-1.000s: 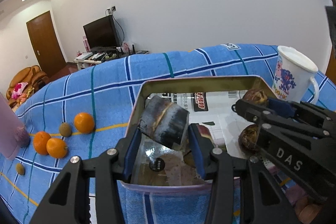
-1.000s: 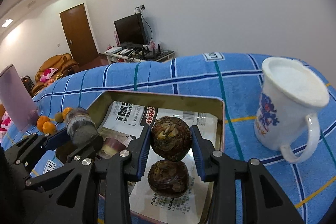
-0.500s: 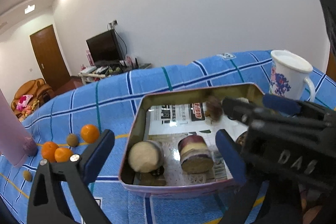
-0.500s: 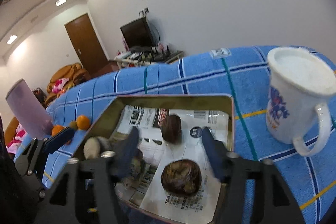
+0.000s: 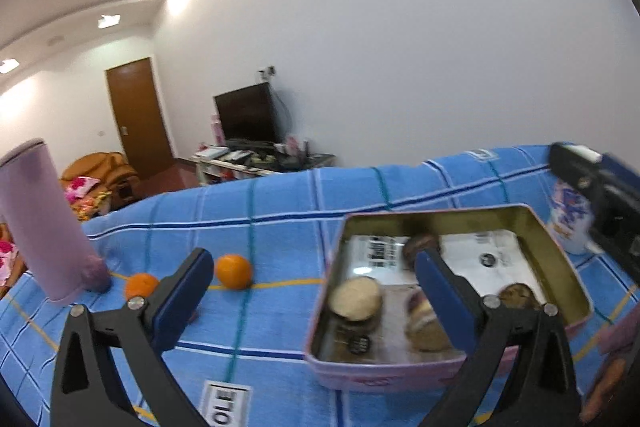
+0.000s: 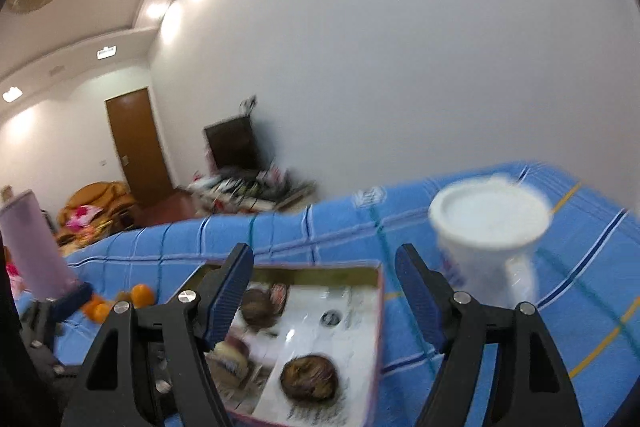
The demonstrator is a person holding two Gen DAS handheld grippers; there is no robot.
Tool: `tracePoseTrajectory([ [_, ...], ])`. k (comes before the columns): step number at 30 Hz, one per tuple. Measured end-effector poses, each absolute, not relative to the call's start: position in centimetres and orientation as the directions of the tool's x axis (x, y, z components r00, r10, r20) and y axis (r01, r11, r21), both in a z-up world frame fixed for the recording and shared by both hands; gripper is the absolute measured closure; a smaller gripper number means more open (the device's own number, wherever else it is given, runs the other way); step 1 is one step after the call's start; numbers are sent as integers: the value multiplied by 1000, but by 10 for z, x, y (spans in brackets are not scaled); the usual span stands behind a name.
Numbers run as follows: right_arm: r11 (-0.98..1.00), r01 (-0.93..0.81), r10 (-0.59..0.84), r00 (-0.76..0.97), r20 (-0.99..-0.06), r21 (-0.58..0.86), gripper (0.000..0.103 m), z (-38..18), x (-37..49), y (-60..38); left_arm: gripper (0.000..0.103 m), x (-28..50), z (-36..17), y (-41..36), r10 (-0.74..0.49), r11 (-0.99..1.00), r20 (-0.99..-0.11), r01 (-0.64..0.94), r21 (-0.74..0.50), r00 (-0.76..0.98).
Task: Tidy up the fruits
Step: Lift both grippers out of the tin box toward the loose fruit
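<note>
On the blue checked bedspread, two small round oranges point(image 5: 233, 271) look firm and light: pinch across the middle. Left hand-held gripper point(image 5: 312, 291) and right hand-held gripper point(image 6: 324, 291) gape empty.

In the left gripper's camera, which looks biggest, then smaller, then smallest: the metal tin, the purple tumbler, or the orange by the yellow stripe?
As they look in the left wrist view:
1. metal tin, largest
2. purple tumbler, next, though it may look large partly from nearness and fisheye stretch
3. orange, clearly the smallest
</note>
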State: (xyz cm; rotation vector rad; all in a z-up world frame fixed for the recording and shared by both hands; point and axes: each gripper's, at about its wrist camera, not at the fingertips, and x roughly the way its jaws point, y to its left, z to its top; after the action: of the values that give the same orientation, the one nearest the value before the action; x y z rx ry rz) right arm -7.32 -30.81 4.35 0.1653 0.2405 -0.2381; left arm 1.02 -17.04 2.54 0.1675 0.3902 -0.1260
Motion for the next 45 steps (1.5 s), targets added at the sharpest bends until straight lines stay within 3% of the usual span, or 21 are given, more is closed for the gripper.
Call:
tracePoseTrajectory([
  [3,951,298,-281,943,-180,75,15,46,-81,-302,0,16,24,-162,-60,985,-386,118,129,920],
  [23,949,298,-281,947,-158,101,15,45,-93,-301,0,15,15,-140,-64,990,-402,108,88,913],
  [37,952,294,-280,948,-149,89,15,44,-99,-288,0,11,7,-124,-73,975,-473,163,153,878],
  [45,948,306,-291,945,-148,91,15,45,-104,-284,0,17,8,-97,-45,974,-465,143,178,884],
])
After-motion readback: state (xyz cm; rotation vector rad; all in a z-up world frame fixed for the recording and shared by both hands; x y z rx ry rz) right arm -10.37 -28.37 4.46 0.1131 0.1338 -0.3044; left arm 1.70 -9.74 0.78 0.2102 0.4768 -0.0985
